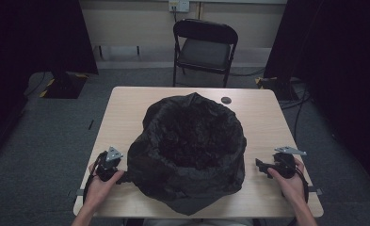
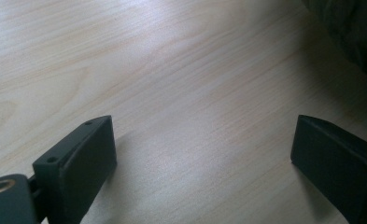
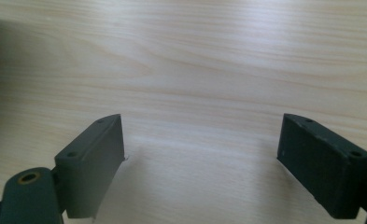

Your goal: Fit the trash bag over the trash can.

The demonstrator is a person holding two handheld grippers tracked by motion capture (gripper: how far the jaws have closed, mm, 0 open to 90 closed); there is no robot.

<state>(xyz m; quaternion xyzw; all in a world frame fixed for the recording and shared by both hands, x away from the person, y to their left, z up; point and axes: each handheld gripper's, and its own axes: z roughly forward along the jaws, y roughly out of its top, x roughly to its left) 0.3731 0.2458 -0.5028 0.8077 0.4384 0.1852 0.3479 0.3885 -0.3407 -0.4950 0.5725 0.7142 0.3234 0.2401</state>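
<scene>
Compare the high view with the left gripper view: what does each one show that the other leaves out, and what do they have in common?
The high view alone takes in the whole black bag with its open mouth, both hands, the right gripper, a folding chair and a small dark disc on the table. The left gripper view alone gives a close look at the left gripper, jaws wide apart with bare wood between them. Both show the table and an edge of the bag.
</scene>
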